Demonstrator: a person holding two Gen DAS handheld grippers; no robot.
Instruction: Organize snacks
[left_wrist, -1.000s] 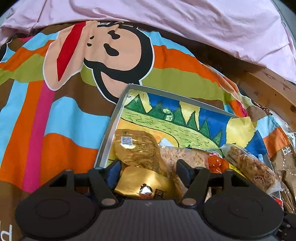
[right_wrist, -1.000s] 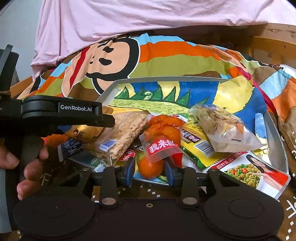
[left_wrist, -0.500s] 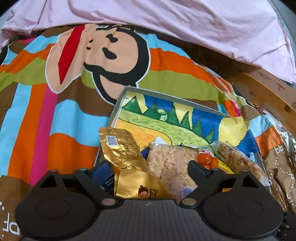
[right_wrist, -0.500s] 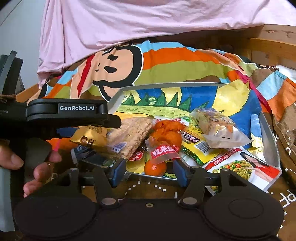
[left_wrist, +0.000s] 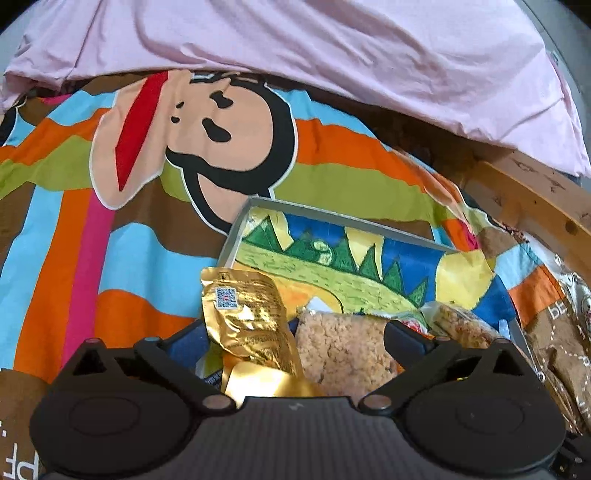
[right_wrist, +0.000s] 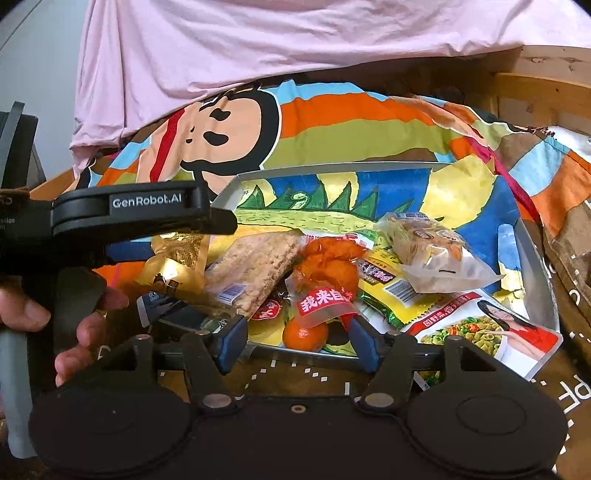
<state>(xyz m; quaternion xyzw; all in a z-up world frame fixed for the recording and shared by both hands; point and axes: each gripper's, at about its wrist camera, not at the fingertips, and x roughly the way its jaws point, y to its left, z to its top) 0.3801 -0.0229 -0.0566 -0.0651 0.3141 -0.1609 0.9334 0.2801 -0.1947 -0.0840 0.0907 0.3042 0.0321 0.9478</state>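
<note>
Your right gripper (right_wrist: 297, 341) has just been opening; its jaws stand apart at the near rim of the tray (right_wrist: 539, 280), with the small orange (right_wrist: 304, 334) lying loose between them, touched by neither pad. Your left gripper (left_wrist: 295, 336) has just spread wide; its jaws flank the gold packet (left_wrist: 251, 325) and the rice-crisp bar (left_wrist: 343, 354) without pressing either. Your hand (right_wrist: 55, 321) holds the left tool's handle. Farther in, the snacks are heaped in the tray's near half. Beyond lies the striped monkey cloth (left_wrist: 110, 240).
</note>
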